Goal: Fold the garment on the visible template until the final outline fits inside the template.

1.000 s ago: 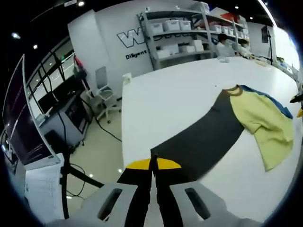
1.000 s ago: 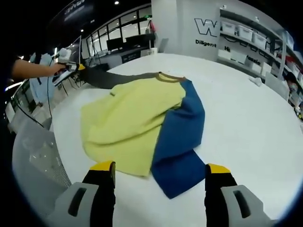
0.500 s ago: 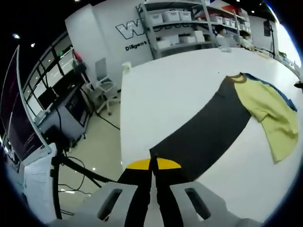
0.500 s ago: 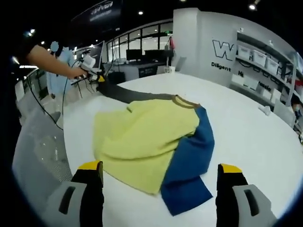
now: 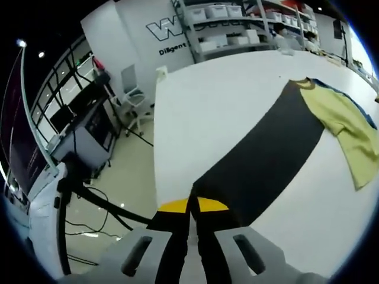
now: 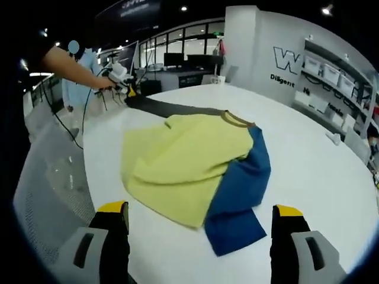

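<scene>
The left gripper [image 5: 190, 204] had its jaws pinched tight together on the end of the dark grey sleeve [image 5: 269, 154], right at the table [image 5: 207, 112] edge; that sleeve ran out long and taut-looking across the white top to the garment [image 6: 195, 168]; from the right gripper view the same gripper [image 6: 126, 83] sat far off at the table's corner, with the person's arm [image 6: 71, 65] reaching to it. The right gripper [image 6: 201, 222] hovered with its jaws spread wide and nothing between them, poised over the near edge of the shirt. The garment lay spread on the table, its yellow panel [image 6: 177, 160] doubled over on itself, the blue sleeve [image 6: 243, 189] poking out nearest the right gripper; no template outline could be made out under it. Judging by the rumpled folds, this was soft, light knit; it would sag and drag rather than hold shape, so a firm pinch at a hem corner or cuff, lifted clear before carrying it over, looked the sound grip.
</scene>
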A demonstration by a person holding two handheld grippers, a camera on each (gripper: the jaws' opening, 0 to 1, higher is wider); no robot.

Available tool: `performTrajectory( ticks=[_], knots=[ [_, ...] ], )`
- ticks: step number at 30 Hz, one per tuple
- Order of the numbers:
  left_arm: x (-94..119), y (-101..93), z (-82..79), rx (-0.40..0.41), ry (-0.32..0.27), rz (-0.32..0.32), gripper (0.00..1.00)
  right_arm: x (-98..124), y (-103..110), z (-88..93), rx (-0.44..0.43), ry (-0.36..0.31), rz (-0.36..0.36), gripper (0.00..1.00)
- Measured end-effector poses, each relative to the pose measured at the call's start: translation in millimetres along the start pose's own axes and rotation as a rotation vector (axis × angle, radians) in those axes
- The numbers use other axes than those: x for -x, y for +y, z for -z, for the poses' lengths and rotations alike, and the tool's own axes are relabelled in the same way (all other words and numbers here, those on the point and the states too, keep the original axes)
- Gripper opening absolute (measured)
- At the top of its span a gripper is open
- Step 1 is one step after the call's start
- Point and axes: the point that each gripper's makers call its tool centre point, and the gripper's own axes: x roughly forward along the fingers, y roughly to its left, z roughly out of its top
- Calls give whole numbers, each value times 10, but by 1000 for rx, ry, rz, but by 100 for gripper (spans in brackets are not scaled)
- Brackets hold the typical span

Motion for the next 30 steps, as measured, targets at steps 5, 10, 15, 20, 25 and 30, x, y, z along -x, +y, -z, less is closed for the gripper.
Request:
performTrajectory(
  ticks=[5,10,15,20,25,30],
  knots=[
    [18,60,47,-41,5,-21,11,-14,-2,8,-7,4,4,99],
    [77,75,73,-21,2,-18,11,-62,18,29,-4,11,-2,99],
    [135,44,103,-24,-4,-11,10,-90,20,81,-8,21,-1,97],
    [191,-10,92,-40,-15,1,10,-83,-12,113,-12,21,4,92],
    [258,-90,36,-31,-42,23,12,-92,-96,159,-37,27,18,80],
    [347,-253,5,-61,-61,58,15,-125,-190,259,-52,45,41,69]
  ],
)
